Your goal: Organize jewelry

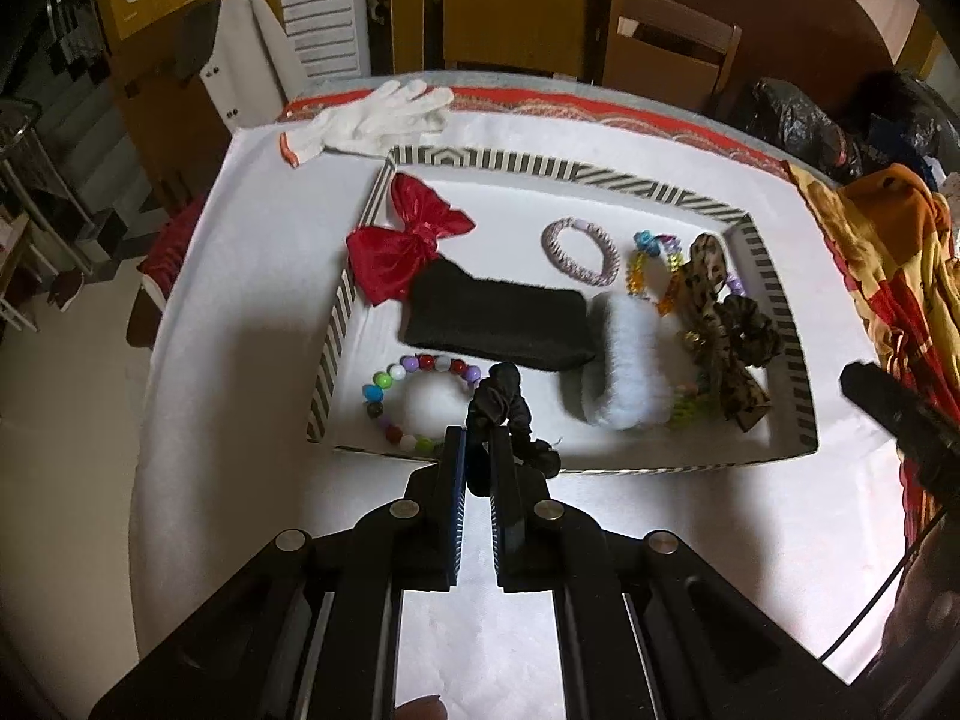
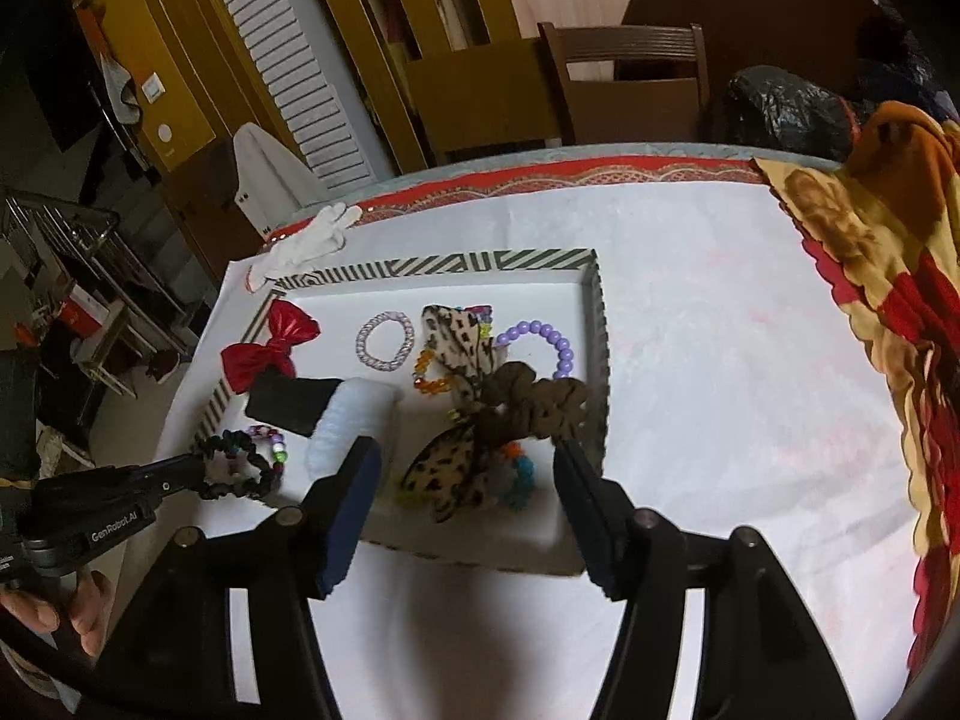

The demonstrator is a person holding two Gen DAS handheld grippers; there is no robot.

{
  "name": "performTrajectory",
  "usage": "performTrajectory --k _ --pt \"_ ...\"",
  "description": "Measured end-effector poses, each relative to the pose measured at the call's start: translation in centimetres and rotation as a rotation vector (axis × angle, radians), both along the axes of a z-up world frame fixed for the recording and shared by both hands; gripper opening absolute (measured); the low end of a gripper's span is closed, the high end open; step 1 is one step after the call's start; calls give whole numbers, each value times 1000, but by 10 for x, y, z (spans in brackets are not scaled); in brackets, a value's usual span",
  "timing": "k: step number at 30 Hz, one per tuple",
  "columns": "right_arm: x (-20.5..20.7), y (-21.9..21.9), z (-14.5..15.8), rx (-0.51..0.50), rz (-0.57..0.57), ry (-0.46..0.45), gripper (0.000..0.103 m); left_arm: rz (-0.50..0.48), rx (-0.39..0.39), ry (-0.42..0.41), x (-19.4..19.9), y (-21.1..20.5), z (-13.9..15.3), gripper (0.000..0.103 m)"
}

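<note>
A striped-rim tray [image 1: 564, 171] on the white table holds a red bow [image 1: 402, 246], a black headband [image 1: 498, 324], a white fluffy scrunchie [image 1: 627, 360], a coloured bead bracelet [image 1: 414, 369] and a leopard-print bow [image 1: 720, 324]. My left gripper [image 1: 477, 441] is shut on a black scrunchie [image 1: 501, 405], which hangs over the tray's near left corner above the bead bracelet. The right wrist view shows the same black scrunchie [image 2: 237, 468]. My right gripper [image 2: 467, 449] is open over the tray's near right part. The leopard-print bow [image 2: 456, 468] and a brown scrunchie [image 2: 540, 405] lie below it, untouched.
A white glove [image 1: 384, 117] lies beyond the tray's far left corner. A yellow and red patterned cloth [image 2: 888, 300] covers the table's right side. Wooden chairs [image 2: 630, 78] and a black bag [image 2: 780, 102] stand behind the table. Bare white tablecloth [image 2: 720, 360] lies right of the tray.
</note>
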State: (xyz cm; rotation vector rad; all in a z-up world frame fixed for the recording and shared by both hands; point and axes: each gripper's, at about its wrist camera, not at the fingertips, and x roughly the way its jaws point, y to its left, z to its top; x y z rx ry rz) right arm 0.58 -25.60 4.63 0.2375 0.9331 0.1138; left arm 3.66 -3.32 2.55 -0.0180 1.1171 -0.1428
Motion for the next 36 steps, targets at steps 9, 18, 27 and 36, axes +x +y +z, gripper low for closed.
performTrajectory --k 9,18,27,36 --pt "-13 7 6 -9 -6 -13 64 -4 7 -60 -11 -7 20 4" --pt "-18 10 15 -15 10 -33 64 -4 17 -72 -17 -12 24 4" --pt "-20 13 15 -18 24 -32 64 -9 22 -77 -21 -18 26 4" --pt "-22 11 13 -10 27 -25 65 -7 23 -76 -21 -19 26 4"
